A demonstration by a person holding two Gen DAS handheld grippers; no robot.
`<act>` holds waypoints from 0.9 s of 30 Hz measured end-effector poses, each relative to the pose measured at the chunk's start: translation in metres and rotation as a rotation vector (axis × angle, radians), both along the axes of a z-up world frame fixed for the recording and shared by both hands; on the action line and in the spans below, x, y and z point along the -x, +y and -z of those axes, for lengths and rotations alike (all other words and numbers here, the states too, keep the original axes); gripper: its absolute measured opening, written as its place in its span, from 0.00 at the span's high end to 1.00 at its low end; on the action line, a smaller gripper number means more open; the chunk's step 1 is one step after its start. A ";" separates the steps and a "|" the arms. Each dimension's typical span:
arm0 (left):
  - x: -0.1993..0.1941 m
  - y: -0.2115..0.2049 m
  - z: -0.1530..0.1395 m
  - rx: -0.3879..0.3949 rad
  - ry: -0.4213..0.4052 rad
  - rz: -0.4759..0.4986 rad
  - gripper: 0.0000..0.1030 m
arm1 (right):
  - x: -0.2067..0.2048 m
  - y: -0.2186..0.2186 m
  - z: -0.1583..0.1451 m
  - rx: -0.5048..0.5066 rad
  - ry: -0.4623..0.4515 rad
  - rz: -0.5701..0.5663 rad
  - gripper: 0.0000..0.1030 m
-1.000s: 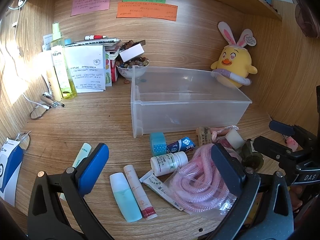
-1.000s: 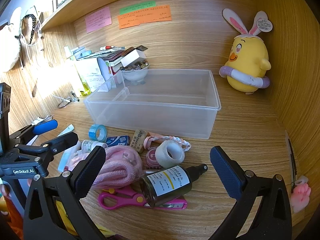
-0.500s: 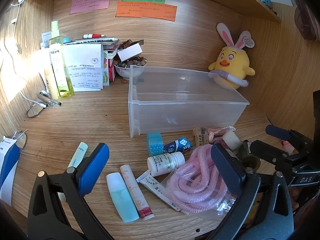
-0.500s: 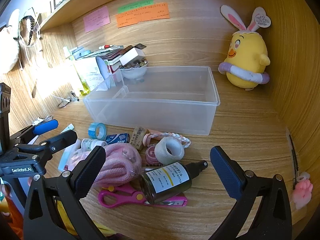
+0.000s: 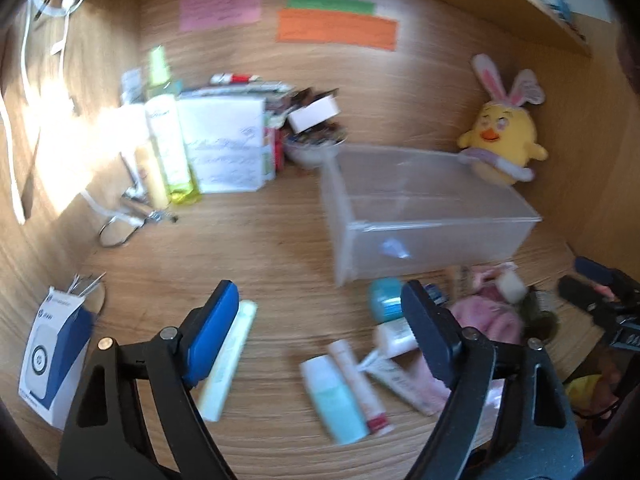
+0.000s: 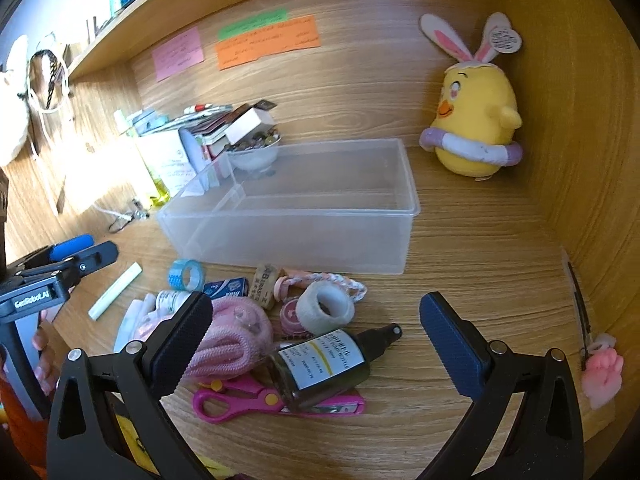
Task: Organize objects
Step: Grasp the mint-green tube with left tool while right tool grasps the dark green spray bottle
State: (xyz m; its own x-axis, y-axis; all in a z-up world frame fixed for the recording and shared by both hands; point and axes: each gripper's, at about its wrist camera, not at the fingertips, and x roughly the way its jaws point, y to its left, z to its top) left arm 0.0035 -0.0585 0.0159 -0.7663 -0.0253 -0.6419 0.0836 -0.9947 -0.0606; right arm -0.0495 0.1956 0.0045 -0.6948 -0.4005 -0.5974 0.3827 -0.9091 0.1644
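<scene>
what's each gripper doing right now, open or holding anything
Left gripper: open, holding nothing, above the desk.
Right gripper: open, holding nothing, over the dark bottle.

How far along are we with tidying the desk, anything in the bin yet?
Nothing looks done: the clear bin appears empty. Nothing is in hand either; the left hand-held gripper and right hand-held gripper are both open. Everything is left: the dark spray bottle, pink scissors, pink rope, gauze roll and teal tube still lie on the desk.
</scene>
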 end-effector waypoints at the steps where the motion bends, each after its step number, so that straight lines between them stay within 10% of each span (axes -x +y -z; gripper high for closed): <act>1: 0.002 -0.007 0.005 -0.008 -0.024 -0.008 0.23 | 0.000 0.001 0.000 0.007 -0.006 0.000 0.03; 16: 0.011 -0.054 0.067 -0.035 -0.185 -0.107 0.58 | 0.008 0.010 0.030 0.040 -0.183 0.009 0.34; 27: 0.014 -0.041 0.069 0.057 -0.156 -0.087 0.86 | 0.017 0.014 0.044 0.084 -0.256 0.010 0.36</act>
State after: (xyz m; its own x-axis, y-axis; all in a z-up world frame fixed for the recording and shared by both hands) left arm -0.0104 -0.0993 -0.0527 -0.6509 -0.1267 -0.7485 0.1730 -0.9848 0.0162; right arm -0.0670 0.2098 -0.0397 -0.5291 -0.4503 -0.7193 0.3102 -0.8916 0.3300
